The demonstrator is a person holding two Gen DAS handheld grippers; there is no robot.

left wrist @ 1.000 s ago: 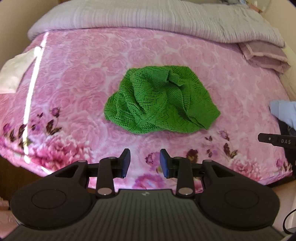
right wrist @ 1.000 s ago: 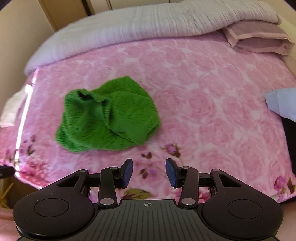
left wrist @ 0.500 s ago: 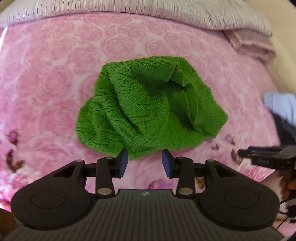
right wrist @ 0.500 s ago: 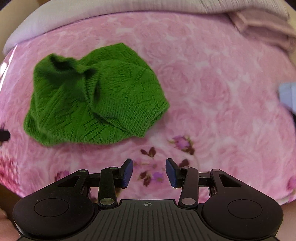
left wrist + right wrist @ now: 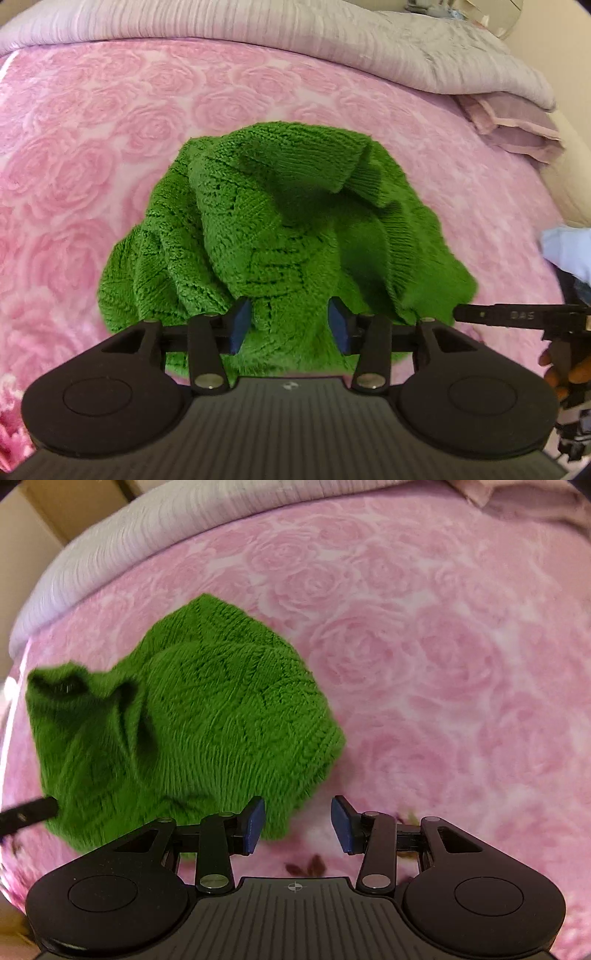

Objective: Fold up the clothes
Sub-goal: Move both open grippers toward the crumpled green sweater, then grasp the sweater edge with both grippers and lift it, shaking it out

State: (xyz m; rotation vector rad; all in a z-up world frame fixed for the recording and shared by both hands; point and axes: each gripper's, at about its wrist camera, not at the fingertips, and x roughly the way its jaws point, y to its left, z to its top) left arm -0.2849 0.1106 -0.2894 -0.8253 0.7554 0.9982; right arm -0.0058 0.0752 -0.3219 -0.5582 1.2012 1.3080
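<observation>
A crumpled green knitted sweater point(image 5: 280, 229) lies in a heap on the pink rose-patterned bedspread point(image 5: 92, 155). My left gripper point(image 5: 290, 325) hangs just over the heap's near edge; its jaws are opening, with green knit showing in the gap but the pads not pressing on it. In the right wrist view the sweater point(image 5: 184, 720) fills the left half. My right gripper point(image 5: 297, 825) stands open at the sweater's near right corner, over bare bedspread point(image 5: 443, 664), its left fingertip point(image 5: 255, 823) level with the knit's edge. A finger of the right gripper point(image 5: 517, 316) pokes in from the right of the left wrist view.
A grey quilt point(image 5: 295, 33) is bunched along the bed's far side, with a folded mauve blanket point(image 5: 517, 129) at the far right. A pale blue garment point(image 5: 569, 251) lies at the right edge. A finger of the left gripper point(image 5: 26, 814) enters the right wrist view.
Both grippers have come down and forward toward the sweater, which now looms much larger in both views. The left gripper's jaws have spread wider; the right gripper's gap looks unchanged.
</observation>
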